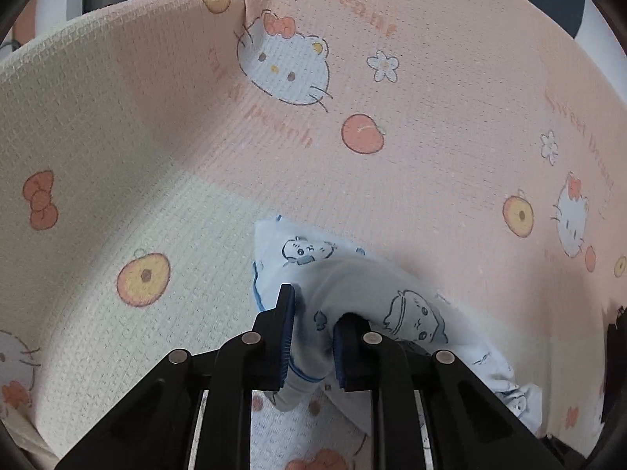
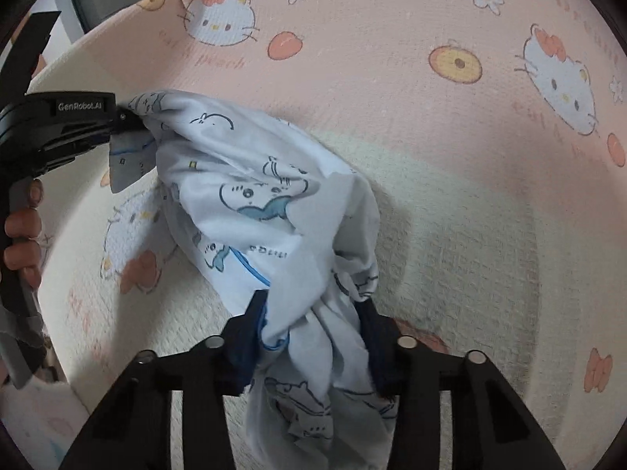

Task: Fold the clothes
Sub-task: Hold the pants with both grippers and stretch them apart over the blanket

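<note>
Pale blue cartoon-print cotton garment: bunched on pink printed waffle blanket. Left gripper fingers pinch hem; right gripper fingers clamp gathered fabric. Light, limp, wrinkles easily; regrip at corners.

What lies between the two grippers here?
In the right wrist view, only the bunched garment spans from left gripper to right gripper.

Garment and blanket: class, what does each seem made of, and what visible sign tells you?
Garment: thin, smooth printed cloth, probably cotton; it bunches in soft folds. Blanket: thicker textile, matte, with a waffle-like grid texture; fibre unclear.
</note>
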A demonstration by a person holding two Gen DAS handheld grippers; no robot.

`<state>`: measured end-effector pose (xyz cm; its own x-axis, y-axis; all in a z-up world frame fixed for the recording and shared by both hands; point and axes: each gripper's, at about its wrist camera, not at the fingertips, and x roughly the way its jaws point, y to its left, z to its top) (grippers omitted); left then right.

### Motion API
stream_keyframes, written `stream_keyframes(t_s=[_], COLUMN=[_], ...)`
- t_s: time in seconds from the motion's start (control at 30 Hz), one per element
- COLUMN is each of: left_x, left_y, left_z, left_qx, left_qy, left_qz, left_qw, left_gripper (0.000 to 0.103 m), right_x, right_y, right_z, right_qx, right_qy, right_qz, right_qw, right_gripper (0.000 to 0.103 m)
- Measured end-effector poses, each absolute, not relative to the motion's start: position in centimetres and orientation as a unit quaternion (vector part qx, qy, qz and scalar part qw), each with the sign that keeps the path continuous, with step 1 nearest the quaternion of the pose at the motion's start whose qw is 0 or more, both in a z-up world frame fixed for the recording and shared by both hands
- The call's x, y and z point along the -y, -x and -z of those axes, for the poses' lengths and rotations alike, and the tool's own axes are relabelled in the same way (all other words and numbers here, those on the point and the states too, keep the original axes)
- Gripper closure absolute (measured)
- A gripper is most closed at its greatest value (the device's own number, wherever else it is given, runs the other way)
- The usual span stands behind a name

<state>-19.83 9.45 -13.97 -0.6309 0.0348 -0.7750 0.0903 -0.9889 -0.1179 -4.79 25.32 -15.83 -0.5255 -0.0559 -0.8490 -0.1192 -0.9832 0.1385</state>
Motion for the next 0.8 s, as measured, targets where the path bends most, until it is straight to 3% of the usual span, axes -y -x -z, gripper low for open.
stream_keyframes(t_s=[0.27, 0.5, 0.8], left_x=[-10.3, -9.8, -13.5], left_y=[20.0, 18.5, 16.5], left_z=[13.3, 11.5, 8.7], left_qx=[-0.091, -0.106, -0.091], left_qy=[-0.42, -0.409, -0.373], left_qz=[0.903, 0.906, 0.922], left_qw=[0.008, 0.008, -0.04], left_gripper=[0.091, 0.092, 0.093], right_x=[-26.2, -30.4, -35.4], right_y=[4.5, 3.6, 1.2], right_z=[14.6, 13.0, 11.7], right_qx=[-0.086, -0.116, -0.23], right_qy=[0.461, 0.42, 0.379], right_qz=[-0.882, -0.892, -0.873], right_qw=[0.036, 0.12, 0.205], right_gripper=[0.076, 0.084, 0.085])
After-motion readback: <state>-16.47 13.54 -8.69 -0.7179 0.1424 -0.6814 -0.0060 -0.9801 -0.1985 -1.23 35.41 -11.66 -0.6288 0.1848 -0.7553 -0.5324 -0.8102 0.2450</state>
